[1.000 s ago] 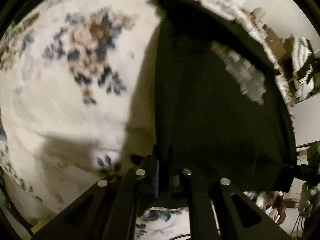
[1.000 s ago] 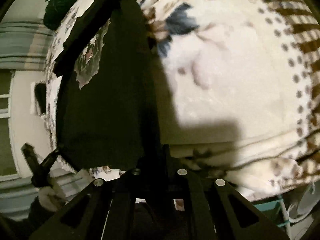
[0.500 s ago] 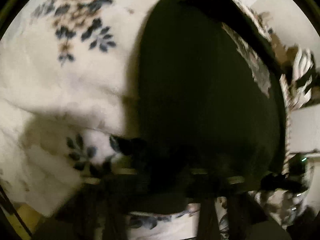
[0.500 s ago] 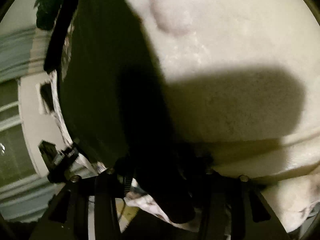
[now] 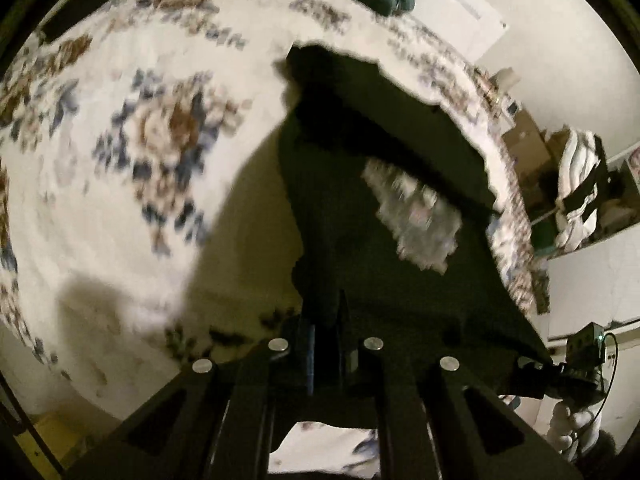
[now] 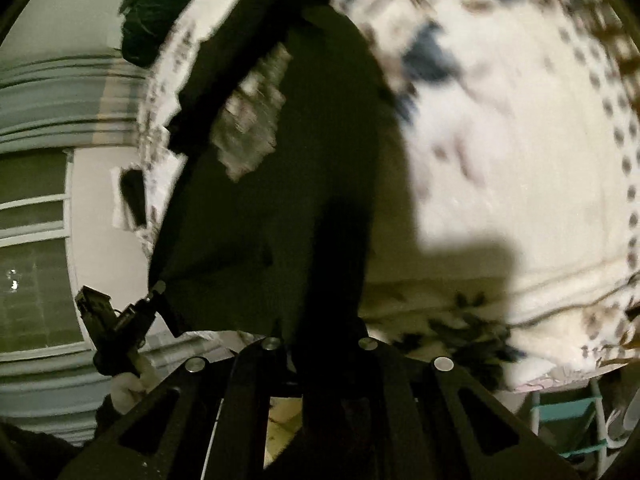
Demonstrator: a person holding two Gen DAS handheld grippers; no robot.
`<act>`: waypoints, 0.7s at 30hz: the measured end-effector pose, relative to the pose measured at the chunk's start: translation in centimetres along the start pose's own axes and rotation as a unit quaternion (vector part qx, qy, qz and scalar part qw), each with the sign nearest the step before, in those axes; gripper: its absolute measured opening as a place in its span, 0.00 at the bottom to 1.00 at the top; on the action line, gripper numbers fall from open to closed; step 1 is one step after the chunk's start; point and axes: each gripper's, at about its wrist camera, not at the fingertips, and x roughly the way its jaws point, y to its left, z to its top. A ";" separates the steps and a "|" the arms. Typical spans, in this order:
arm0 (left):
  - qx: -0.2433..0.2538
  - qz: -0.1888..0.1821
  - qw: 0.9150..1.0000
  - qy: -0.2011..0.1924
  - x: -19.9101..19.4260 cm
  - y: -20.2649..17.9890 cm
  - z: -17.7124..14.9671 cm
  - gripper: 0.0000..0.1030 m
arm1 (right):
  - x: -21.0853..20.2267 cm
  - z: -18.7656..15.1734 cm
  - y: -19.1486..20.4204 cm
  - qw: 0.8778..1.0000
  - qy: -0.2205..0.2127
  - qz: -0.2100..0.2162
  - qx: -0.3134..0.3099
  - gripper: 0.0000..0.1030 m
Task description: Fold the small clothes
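Black soft cloth garment [image 5: 400,280], limp and plainly light, hangs stretched between the two claws above a cream bed blanket printed with blue and brown flowers [image 5: 132,184], its far part trailing down onto that blanket. At the left of the left wrist view lies the flowered blanket; toward the middle, the left claw [image 5: 326,332] is clamped on one near corner of the garment, its fingers together with only cloth between them. Further right, a pale, blurred printed patch [image 5: 416,220] marks the fabric, and at the far right edge the right claw [image 5: 536,364] pinches the opposite corner, held by a white-gloved hand [image 5: 568,424]. In its own view the right claw [image 6: 320,344] is likewise closed on the cloth.

Such fabric will sag and drape, so I judge the corners and hem the best holds; a light pinch could let it slip. The patch is too smeared to read, and no brand or label can be made out.
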 end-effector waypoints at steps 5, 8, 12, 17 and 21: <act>-0.021 -0.027 0.999 -0.033 -1.3 -1.0 5.8 0.05 | -4.3 4.2 3.8 0.998 -0.049 0.027 -0.002 0.08; -0.025 -0.046 0.997 -0.057 -1.4 -1.7 9.9 0.05 | -5.7 7.7 6.6 0.996 -0.080 0.029 -0.015 0.08; -0.017 -0.065 0.995 -0.080 0.4 -3.1 16.1 0.05 | -6.3 13.4 10.3 0.992 -0.117 0.027 -0.030 0.08; -0.031 -0.075 0.994 -0.079 6.3 -3.6 24.1 0.05 | -3.1 21.1 13.0 0.989 -0.143 0.019 -0.020 0.08; -0.039 -0.075 0.994 -0.063 11.9 -3.9 29.5 0.05 | 0.2 27.7 13.2 0.988 -0.154 0.004 0.000 0.08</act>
